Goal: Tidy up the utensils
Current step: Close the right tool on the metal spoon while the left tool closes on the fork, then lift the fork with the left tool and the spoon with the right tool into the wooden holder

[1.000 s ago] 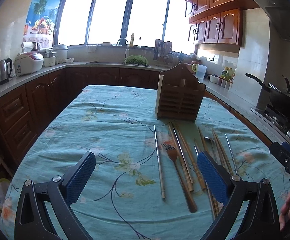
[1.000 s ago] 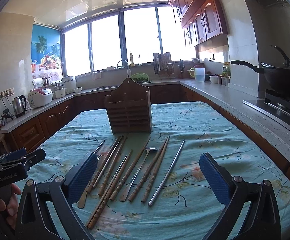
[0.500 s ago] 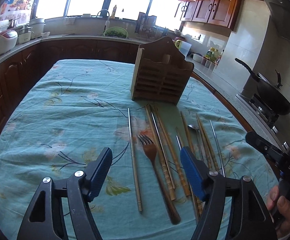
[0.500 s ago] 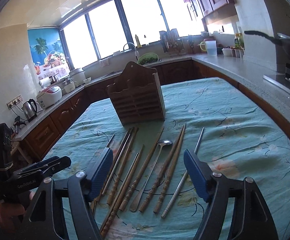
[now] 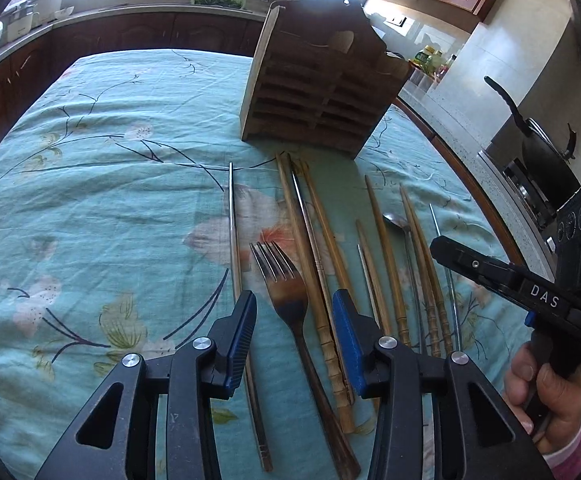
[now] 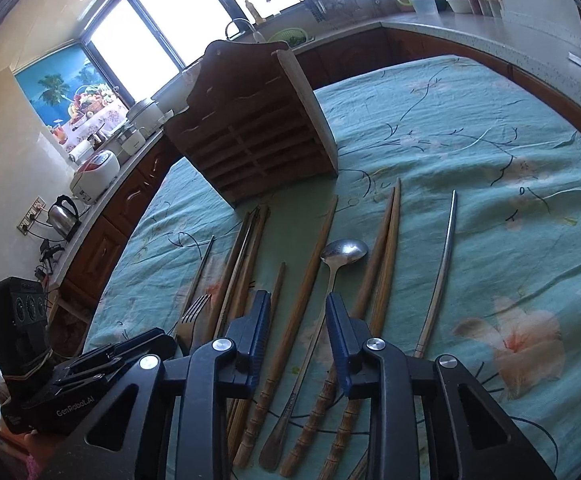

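Note:
A row of utensils lies on the teal floral tablecloth (image 5: pixel 90 200) in front of a slatted wooden utensil holder (image 5: pixel 318 76), also in the right wrist view (image 6: pixel 258 136). My left gripper (image 5: pixel 294 320) is open, low over a fork (image 5: pixel 286 292), one finger on each side of its neck, not touching. My right gripper (image 6: pixel 298 320) is open, its fingers straddling the handle of a metal spoon (image 6: pixel 342 252) and a wooden chopstick (image 6: pixel 310 280). Several wooden chopsticks (image 5: pixel 386 248) and metal chopsticks (image 5: pixel 232 224) lie alongside.
Kitchen counters surround the table, with a wok on the stove (image 5: pixel 546 152) to the right and a rice cooker (image 6: pixel 94 172) and kettle (image 6: pixel 64 216) to the left. The other gripper and hand show at each view's edge (image 5: pixel 530 292).
Both grippers have dropped toward the table and moved forward over the utensils. Both jaws have narrowed, the left around the fork, the right around the spoon handle.

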A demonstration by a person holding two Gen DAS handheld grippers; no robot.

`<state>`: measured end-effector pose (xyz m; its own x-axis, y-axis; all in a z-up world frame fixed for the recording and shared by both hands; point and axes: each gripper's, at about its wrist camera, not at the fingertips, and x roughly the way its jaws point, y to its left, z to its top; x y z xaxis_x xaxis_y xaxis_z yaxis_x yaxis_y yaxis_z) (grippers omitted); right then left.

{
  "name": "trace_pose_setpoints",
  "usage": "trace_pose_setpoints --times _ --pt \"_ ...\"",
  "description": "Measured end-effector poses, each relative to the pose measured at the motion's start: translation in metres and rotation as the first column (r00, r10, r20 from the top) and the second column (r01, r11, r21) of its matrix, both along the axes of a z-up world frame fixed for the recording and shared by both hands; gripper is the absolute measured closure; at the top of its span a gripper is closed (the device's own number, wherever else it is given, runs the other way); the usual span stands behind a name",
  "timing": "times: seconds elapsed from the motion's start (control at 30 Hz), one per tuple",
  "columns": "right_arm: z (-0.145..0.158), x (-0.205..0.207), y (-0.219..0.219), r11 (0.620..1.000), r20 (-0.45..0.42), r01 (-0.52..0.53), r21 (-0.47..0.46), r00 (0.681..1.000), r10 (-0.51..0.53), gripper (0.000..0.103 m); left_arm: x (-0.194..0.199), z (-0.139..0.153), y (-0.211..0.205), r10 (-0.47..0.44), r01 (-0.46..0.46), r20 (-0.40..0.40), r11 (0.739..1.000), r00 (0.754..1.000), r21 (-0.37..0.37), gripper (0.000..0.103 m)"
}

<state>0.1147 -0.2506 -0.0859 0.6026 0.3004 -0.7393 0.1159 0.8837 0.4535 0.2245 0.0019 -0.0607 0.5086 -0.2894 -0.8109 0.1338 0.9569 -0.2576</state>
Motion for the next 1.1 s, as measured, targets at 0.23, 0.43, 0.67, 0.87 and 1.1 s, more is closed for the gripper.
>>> trace_pose_setpoints --times 0.23,0.43,0.67,0.87,1.1 --pt "-0.017 0.02 -0.005 1.0 -0.073 0.014 0.026 0.997 -0.012 0.078 0.045 -0.014 0.002 -0.03 0.028 -0.05 0.999 0.998 -0.031 0.068" --pt "-0.026 0.033 -0.013 0.998 -0.09 0.024 0.061 0.996 -0.019 0.093 0.061 -0.018 -0.006 -0.052 0.05 -0.043 0.997 0.998 -0.059 0.078" --pt "-0.011 0.025 -0.014 0.995 -0.028 0.004 0.102 1.0 -0.001 0.101 0.061 -0.023 -0.002 -0.044 0.041 -0.021 0.99 0.999 -0.138 0.1" --pt "0.017 0.012 -0.015 0.996 0.038 -0.001 0.094 0.999 -0.003 0.101 0.034 -0.009 0.001 -0.03 0.038 0.05 0.985 0.998 -0.171 0.102" --pt "0.052 0.001 -0.016 0.998 0.12 -0.003 0.066 0.993 -0.005 0.101 0.009 0.028 0.01 -0.002 0.041 0.163 0.971 0.987 -0.236 0.102"
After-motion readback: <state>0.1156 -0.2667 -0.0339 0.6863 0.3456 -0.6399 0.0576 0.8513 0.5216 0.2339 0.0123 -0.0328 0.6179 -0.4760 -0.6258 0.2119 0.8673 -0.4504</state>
